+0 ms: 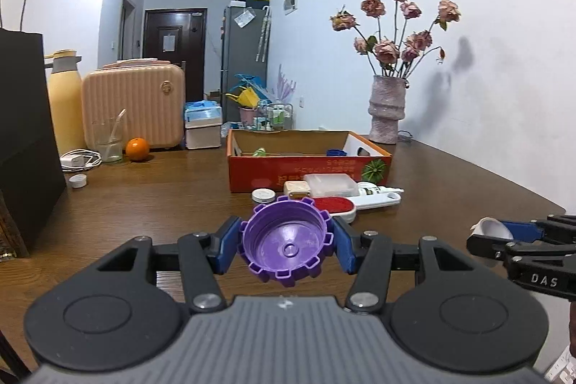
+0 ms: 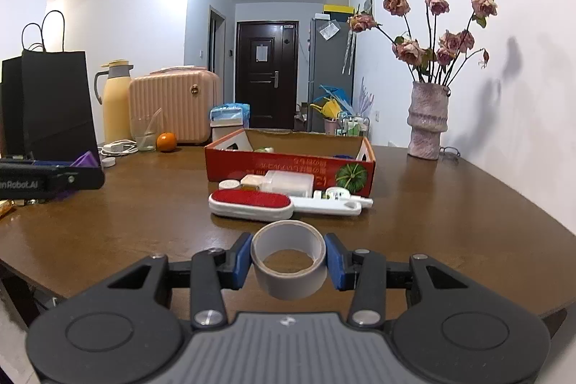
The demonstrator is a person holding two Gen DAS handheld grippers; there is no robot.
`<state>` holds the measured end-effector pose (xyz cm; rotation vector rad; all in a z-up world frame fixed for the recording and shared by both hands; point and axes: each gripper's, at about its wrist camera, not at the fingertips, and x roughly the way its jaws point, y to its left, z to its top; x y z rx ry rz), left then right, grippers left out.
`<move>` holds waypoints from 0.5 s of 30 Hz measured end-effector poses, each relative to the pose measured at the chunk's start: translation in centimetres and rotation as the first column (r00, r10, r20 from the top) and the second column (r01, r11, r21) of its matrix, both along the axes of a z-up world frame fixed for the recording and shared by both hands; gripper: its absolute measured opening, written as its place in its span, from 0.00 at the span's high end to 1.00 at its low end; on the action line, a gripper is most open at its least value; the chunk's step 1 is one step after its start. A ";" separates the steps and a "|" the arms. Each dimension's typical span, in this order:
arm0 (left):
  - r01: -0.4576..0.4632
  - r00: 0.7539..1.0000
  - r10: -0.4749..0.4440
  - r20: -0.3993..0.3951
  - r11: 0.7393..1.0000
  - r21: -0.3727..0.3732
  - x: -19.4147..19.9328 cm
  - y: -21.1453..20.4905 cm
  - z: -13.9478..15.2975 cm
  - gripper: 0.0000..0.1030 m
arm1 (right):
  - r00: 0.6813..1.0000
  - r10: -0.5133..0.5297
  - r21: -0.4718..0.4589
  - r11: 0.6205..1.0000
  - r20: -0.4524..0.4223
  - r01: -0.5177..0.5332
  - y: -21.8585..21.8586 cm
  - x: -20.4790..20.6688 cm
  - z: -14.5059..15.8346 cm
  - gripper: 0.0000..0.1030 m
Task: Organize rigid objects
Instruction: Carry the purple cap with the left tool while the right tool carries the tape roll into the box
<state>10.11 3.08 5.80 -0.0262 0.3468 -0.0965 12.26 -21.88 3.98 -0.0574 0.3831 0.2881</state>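
Note:
My left gripper (image 1: 286, 245) is shut on a purple ridged cap (image 1: 286, 245), held above the table with its hollow side facing me. My right gripper (image 2: 289, 261) is shut on a grey tape roll (image 2: 289, 263), held above the table's near edge. An orange cardboard box (image 1: 306, 171) stands ahead, open on top; it also shows in the right wrist view (image 2: 288, 164). In front of it lie a red-and-white lint brush (image 2: 250, 202), a clear plastic case (image 2: 288, 182), a white round lid (image 2: 229, 184) and a white tool (image 2: 334, 202). The right gripper shows at the left view's edge (image 1: 504, 240).
A vase of dried roses (image 2: 428, 121) stands at the back right. A black paper bag (image 2: 46, 103), yellow thermos (image 2: 117, 101), pink suitcase (image 2: 172, 103), glass (image 2: 145, 132), orange (image 2: 166, 141), charger (image 2: 117, 146) and a small white cap (image 1: 78, 180) stand at the left.

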 end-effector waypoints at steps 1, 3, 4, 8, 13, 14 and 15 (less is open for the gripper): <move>0.003 1.000 -0.003 -0.002 1.000 0.000 0.2 -0.1 -0.1 0.47 | 1.000 -0.002 0.000 1.000 -0.002 0.002 0.0 0.0 -0.1 0.59; 0.010 1.000 -0.010 -0.014 1.000 0.002 0.6 -0.2 -0.4 0.47 | 1.000 -0.009 0.003 1.000 -0.007 0.009 -0.2 0.1 -0.4 0.59; 0.009 1.000 -0.009 -0.018 1.000 0.006 0.8 -0.3 -0.5 0.47 | 1.000 -0.014 0.006 1.000 -0.010 0.014 -0.3 0.3 -0.5 0.59; 0.036 0.999 -0.036 -0.019 0.999 0.027 2.7 -0.9 -0.6 0.47 | 0.999 -0.028 0.008 1.000 -0.021 0.028 -0.8 1.7 -1.0 0.59; 0.083 0.997 -0.083 -0.010 0.995 0.046 7.9 -1.2 0.8 0.47 | 1.000 -0.022 -0.006 1.000 0.014 0.022 -0.7 4.8 -0.2 0.59; 0.091 0.996 -0.091 -0.004 0.995 0.045 9.2 -1.2 1.3 0.47 | 1.000 -0.016 -0.006 1.000 0.017 0.016 -0.7 5.7 0.1 0.59; 0.098 0.995 -0.098 0.002 0.994 0.043 10.4 -1.2 1.7 0.47 | 1.000 -0.007 -0.007 1.000 0.018 0.007 -0.7 6.9 0.5 0.59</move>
